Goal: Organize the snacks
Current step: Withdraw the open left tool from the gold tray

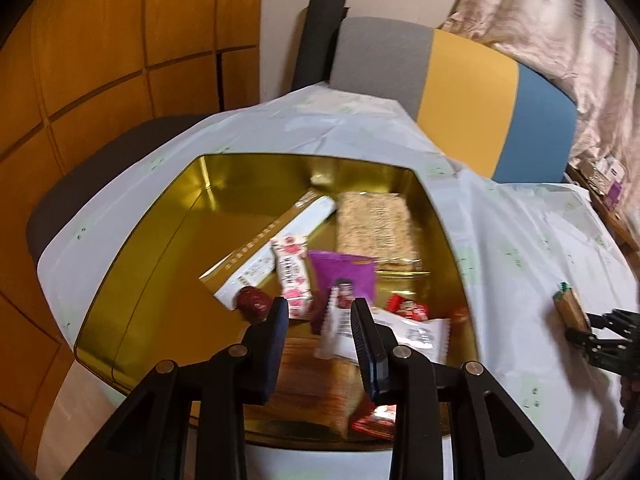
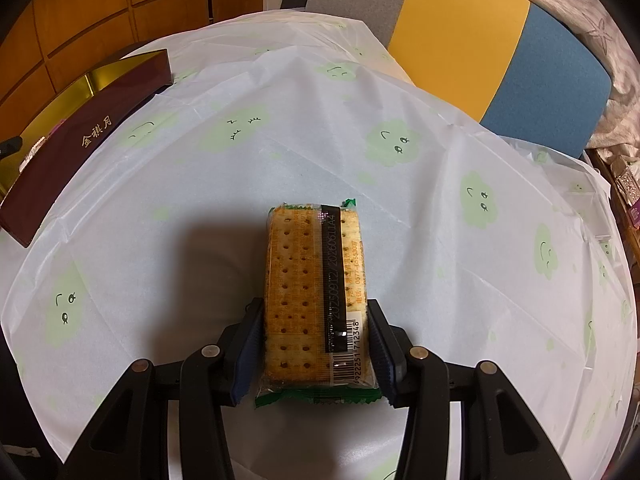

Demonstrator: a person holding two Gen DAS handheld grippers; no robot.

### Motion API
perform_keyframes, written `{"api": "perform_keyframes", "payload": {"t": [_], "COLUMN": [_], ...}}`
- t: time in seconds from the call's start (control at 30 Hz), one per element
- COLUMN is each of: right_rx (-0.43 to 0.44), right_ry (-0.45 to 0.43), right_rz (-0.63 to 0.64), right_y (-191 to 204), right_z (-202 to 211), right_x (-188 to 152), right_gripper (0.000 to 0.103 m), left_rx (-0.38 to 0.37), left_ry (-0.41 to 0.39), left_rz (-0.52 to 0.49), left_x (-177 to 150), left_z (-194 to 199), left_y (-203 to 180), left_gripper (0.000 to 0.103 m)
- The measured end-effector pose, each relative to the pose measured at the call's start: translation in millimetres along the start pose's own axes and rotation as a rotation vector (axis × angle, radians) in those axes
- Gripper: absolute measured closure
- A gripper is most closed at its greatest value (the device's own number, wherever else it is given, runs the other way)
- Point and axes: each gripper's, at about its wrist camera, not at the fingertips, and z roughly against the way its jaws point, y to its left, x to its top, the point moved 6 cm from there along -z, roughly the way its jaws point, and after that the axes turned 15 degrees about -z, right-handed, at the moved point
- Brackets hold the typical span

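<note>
While the left gripper (image 1: pixel 320 312) hung empty, jaws apart, over the gold tin (image 1: pixel 168 216), the right gripper (image 2: pixel 316 332) clamped the cracker pack (image 2: pixel 308 280) lengthwise, tin off to its left.

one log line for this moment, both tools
left tool: open over gold tin, nothing held | right tool: shut on cracker pack above tablecloth | tin: several snacks inside

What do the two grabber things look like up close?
Both match. The left gripper and the right gripper have black angular plastic link arms joined by round silver pins. The jaws carry dark blue ribbed pads. No cables, markings or sleeves show.
</note>
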Motion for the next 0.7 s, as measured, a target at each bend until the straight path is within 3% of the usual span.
{"api": "perform_keyframes", "payload": {"t": [0.3,0.7], "right_rx": [0.0,0.0], "right_ry": [-0.001,0.0], "right_rz": [0.003,0.003], "right_y": [0.2,0.6], "right_z": [0.3,0.0], "right_x": [-0.1,-0.2], "right_gripper": [0.054,0.054], "left_rx": [-0.071,-0.252], "left_ry": [-0.055,-0.092], "left_rz": [-0.109,-0.319], "left_x": [8.1,-2.6], "left_z": [21.6,39.0], "left_y": [-41.5,-128.3], "left_gripper": [0.07,0.07]}}
